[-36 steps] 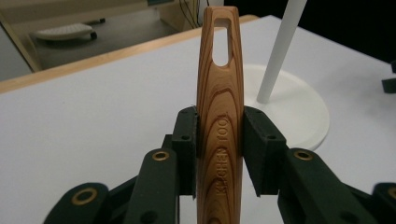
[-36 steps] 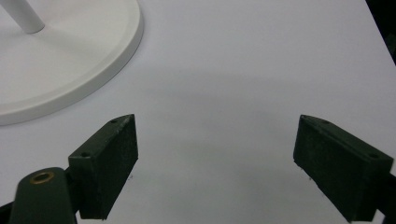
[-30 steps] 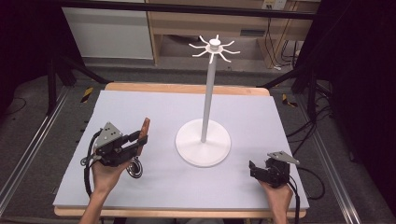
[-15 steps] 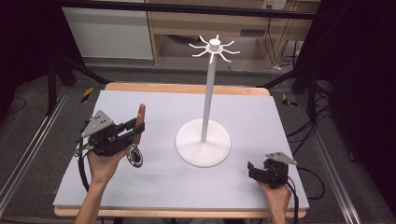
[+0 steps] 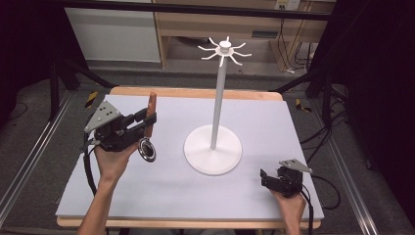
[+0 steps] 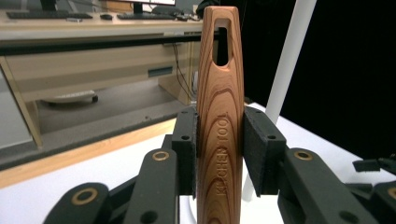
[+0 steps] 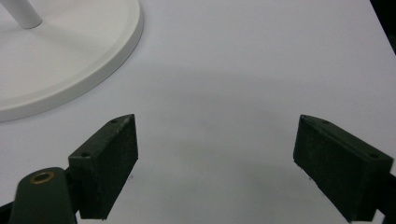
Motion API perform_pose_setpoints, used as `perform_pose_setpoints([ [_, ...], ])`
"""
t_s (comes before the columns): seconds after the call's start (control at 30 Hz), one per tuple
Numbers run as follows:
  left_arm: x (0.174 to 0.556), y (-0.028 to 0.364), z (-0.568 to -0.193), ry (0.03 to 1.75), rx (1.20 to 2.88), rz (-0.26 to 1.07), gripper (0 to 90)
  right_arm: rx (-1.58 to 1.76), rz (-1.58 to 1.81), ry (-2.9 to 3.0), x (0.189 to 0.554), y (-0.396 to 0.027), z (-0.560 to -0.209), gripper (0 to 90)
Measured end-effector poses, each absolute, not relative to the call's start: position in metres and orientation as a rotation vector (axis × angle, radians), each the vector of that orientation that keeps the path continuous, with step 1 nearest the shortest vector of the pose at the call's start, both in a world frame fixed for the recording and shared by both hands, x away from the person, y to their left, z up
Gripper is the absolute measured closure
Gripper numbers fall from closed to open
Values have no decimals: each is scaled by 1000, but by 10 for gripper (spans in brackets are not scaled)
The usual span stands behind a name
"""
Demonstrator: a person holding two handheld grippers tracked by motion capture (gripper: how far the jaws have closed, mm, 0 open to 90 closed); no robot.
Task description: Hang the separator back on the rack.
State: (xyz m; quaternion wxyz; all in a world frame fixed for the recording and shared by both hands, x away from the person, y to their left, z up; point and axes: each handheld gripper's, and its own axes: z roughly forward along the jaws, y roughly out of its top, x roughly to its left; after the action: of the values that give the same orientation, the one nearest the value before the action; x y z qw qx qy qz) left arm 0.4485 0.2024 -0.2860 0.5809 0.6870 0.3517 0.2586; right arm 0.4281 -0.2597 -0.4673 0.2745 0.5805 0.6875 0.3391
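Observation:
A kitchen tool with a wooden handle (image 5: pixel 152 111) (image 6: pixel 220 121) and a round metal head (image 5: pixel 147 150) hangs above the table's left side. My left gripper (image 5: pixel 148 123) (image 6: pixel 219 149) is shut on the handle, which stands upright between the pads (image 6: pixel 259 149), its slotted end on top. A white stand rises at the table's middle, with a round base (image 5: pixel 213 150) (image 7: pixel 60 70), a thin pole (image 5: pixel 218 105) (image 6: pixel 289 60) and a crown of hooks (image 5: pixel 224 49). My right gripper (image 5: pixel 265 178) (image 7: pixel 215 163) rests low at the front right, open, with bare table between its jaws.
A pale grey mat (image 5: pixel 274 122) covers the wooden table (image 5: pixel 195 92). Beyond the far edge stand a low shelf unit (image 5: pixel 215 29) and dark frame legs. Cables trail on the floor at the right.
My left gripper has risen and carried the tool off the mat. The metal head now hangs in the air under the gripper. The right gripper has stayed put.

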Motion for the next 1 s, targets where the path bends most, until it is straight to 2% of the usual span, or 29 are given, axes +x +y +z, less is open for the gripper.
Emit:
perform_pose_setpoints([
  [1.0, 450, 171, -243, 718, 1568, 628, 670, 1555, 894, 1853, 429, -258, -467, 143],
])
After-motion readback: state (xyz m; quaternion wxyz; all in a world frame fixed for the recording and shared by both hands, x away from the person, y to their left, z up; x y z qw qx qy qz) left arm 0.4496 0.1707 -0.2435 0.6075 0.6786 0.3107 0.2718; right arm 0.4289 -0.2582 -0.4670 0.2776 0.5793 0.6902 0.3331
